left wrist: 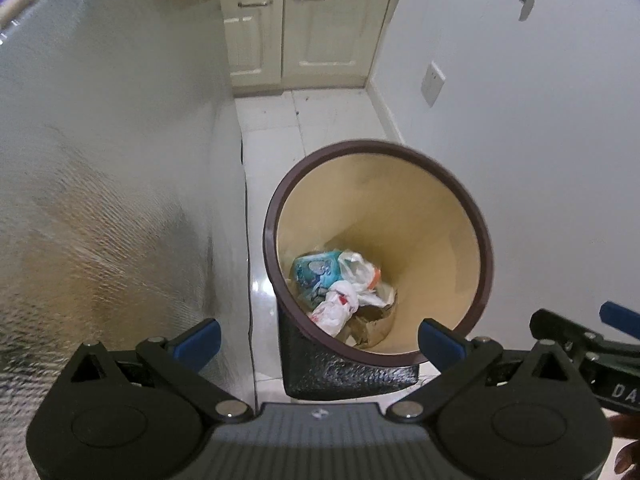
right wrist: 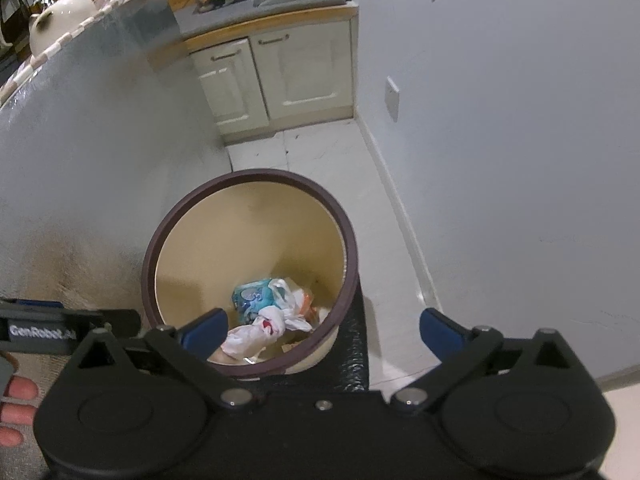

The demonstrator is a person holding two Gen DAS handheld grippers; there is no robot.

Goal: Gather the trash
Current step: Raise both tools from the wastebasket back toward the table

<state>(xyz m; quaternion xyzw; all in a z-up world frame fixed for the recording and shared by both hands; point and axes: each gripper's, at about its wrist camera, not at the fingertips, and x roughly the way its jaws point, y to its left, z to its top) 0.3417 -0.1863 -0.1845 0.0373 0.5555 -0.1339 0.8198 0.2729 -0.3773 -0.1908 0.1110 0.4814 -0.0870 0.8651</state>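
**Both tools held wide above the trash bin**

The round bin (left wrist: 478, 240), with a dark brown rim and a cream inside, stands on the pale tiled floor (left wrist: 276, 148) between a silvery textured panel (left wrist: 100, 200) and a white wall (left wrist: 540, 160). At its bottom lies the trash: a blue and white printed packet (left wrist: 316, 272), crumpled white plastic bags (left wrist: 340, 308) with red and orange marks, and some brown paper (left wrist: 372, 324) underneath.

The left tool (left wrist: 320, 340) points steeply down at the bin, its blue-padded fingers (left wrist: 200, 340) spread far apart with nothing between them. One pad shows in front of the panel, the other in front of the bin's near rim.

The right tool (right wrist: 324, 332) is likewise spread wide and holds nothing; its left pad (right wrist: 206, 330) shows over the bin's mouth, its right pad over the floor. Each tool appears at the edge of the other's view, side by side.

Beyond the bin, cream cabinet doors (right wrist: 276, 76) sit under a bench (right wrist: 256, 16) crowded with items. Fingertips of a hand (right wrist: 18, 404) show at the lower left of the right view.
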